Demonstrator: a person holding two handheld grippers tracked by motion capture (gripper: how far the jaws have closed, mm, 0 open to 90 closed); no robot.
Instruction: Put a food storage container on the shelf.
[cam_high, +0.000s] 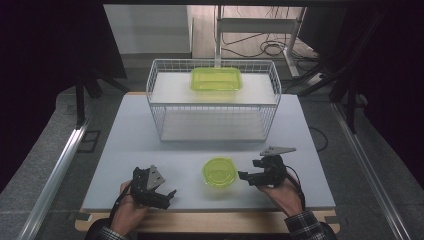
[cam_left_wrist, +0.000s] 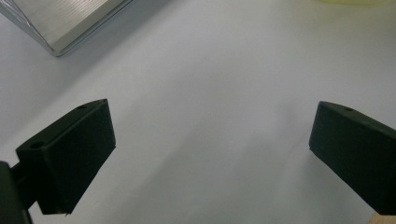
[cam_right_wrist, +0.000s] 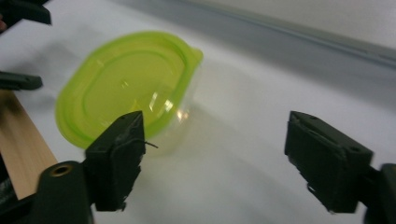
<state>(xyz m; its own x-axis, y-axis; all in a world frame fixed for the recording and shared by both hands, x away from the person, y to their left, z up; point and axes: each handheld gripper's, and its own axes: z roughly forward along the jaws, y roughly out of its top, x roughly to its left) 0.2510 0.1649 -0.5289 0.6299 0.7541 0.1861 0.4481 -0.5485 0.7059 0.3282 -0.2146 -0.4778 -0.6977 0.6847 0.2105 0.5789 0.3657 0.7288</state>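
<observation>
Where the pale worktop (cam_high: 150, 150) carried the items, a white wire basket (cam_high: 155, 95) stood at its far side with a rectangular green container (cam_high: 216, 79) on its upper level. Nearer the person, a round green lidded container (cam_high: 219, 172) sat upright on the worktop between the 2 claws. The right claw (cam_high: 242, 175) lay just beside that container, pointing at it; in the right gripper view its jaws stood released, apart from the container (cam_right_wrist: 126, 88), gripping nothing. The left claw (cam_high: 171, 193) rested near the front edge, jaws spread wide over bare worktop, grasping nothing.
</observation>
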